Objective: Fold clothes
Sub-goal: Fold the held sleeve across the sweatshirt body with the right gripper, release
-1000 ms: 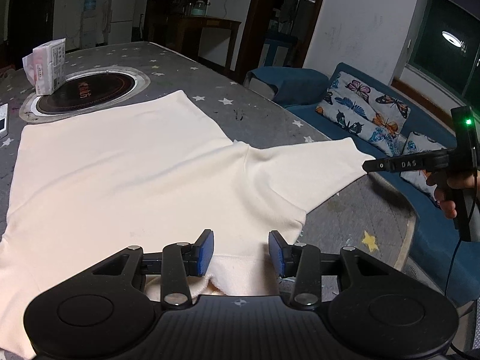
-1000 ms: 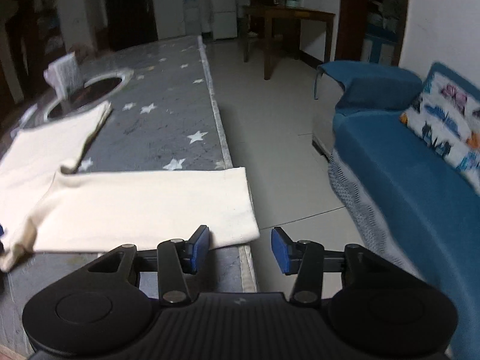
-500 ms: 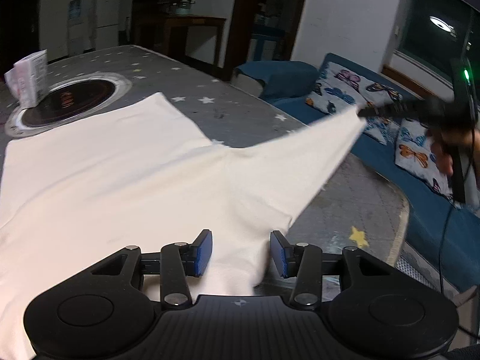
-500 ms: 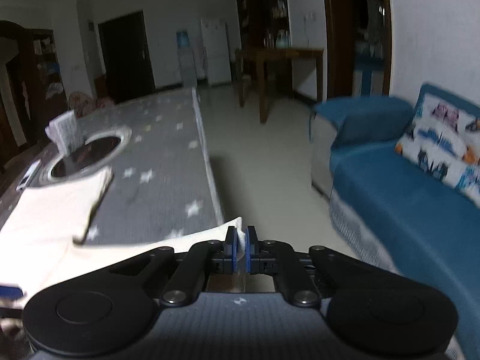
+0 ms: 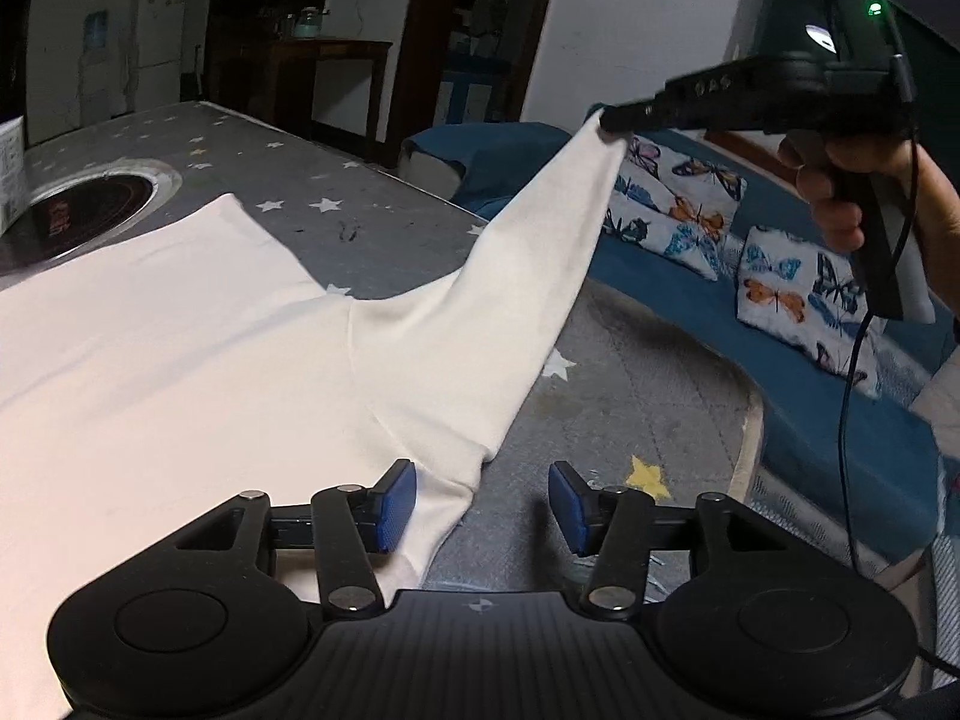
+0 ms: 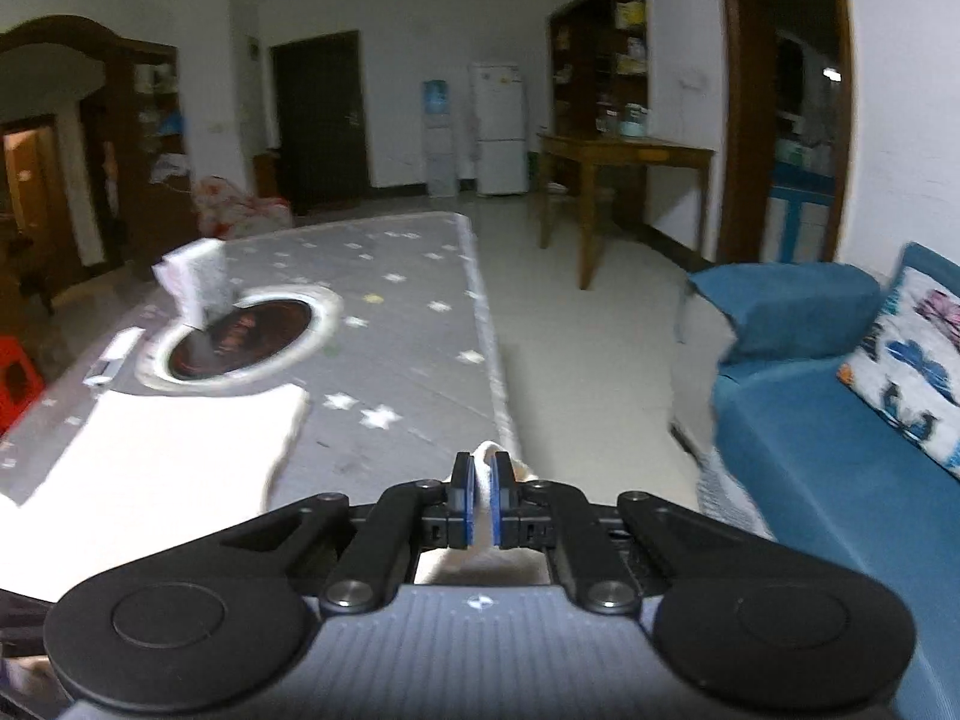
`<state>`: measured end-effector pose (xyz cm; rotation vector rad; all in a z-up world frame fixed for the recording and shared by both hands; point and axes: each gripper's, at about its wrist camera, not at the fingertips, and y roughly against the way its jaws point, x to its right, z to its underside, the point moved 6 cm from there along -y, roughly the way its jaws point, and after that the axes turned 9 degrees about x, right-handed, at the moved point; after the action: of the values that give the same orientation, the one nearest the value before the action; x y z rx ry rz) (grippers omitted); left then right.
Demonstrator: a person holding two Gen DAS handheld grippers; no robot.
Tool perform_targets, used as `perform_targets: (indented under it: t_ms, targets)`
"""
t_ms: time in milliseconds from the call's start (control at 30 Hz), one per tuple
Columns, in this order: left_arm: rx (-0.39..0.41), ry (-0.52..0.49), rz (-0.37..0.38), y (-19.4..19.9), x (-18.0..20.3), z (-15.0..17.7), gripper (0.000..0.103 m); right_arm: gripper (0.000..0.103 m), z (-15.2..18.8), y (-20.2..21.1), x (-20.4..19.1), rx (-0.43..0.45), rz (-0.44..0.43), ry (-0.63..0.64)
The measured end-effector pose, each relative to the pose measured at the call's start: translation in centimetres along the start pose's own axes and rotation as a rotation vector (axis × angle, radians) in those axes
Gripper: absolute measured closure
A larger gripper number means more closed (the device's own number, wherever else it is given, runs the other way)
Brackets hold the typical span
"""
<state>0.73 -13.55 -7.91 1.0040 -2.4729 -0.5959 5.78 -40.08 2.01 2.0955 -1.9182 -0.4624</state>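
Cream shirt (image 5: 180,360) lies flat on the star-patterned bench (image 5: 360,204), body running toward the round inset burner (image 5: 66,216) at the far end. A white packet (image 6: 195,282) stands at the burner rim, clear of the cloth. Sleeve (image 5: 528,252) slants up off the bench toward the blue sofa (image 5: 798,372). Right tool (image 6: 478,495) is clamped on the cuff. Left tool (image 5: 483,504) is spread wide at the shirt's near edge, gripping nothing.

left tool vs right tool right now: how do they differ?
The left tool is open with nothing between its pads; the right tool is shut on the sleeve. The left tool sits low over the shirt near the shoulder; the right tool is raised off the table, lifting the sleeve end. Both have black bodies and blue pads.
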Motion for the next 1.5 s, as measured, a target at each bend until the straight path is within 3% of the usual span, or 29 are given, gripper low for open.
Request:
perform_targets:
  t_ms: [200, 433, 667, 933, 1133, 1300, 1500]
  targets:
    - [0.078, 0.054, -0.094, 4.8, -2.6, -0.8, 0.049, 0.099, -3.7, 0.2, -6.2, 0.03, -0.167, 0.064]
    - [0.145, 0.102, -0.279, 10.5, -6.5, 0.3, 0.046, 0.099, -5.4, -1.5, -16.6, 0.017, -0.396, 0.134]
    - [0.139, 0.194, -0.357, 13.0, -9.3, 2.4, 0.046, 0.099, -1.7, -3.5, -24.0, -0.078, -0.534, 0.172]
    - [0.135, 0.238, -0.368, 13.5, -9.8, 3.5, 0.046, 0.094, 2.6, -5.6, -31.5, -0.187, -0.671, 0.213]
    - [0.129, 0.25, -0.376, 12.7, -10.4, 3.1, 0.046, 0.087, 2.6, -5.0, -31.4, -0.183, -0.698, 0.255]
    - [0.132, 0.254, -0.408, 11.9, -11.5, 2.5, 0.046, 0.087, 3.0, -4.4, -27.2, -0.207, -0.62, 0.338]
    - [0.136, 0.271, -0.426, 10.6, -12.5, 1.9, 0.048, 0.087, 7.4, -4.1, -20.8, -0.312, -0.51, 0.379]
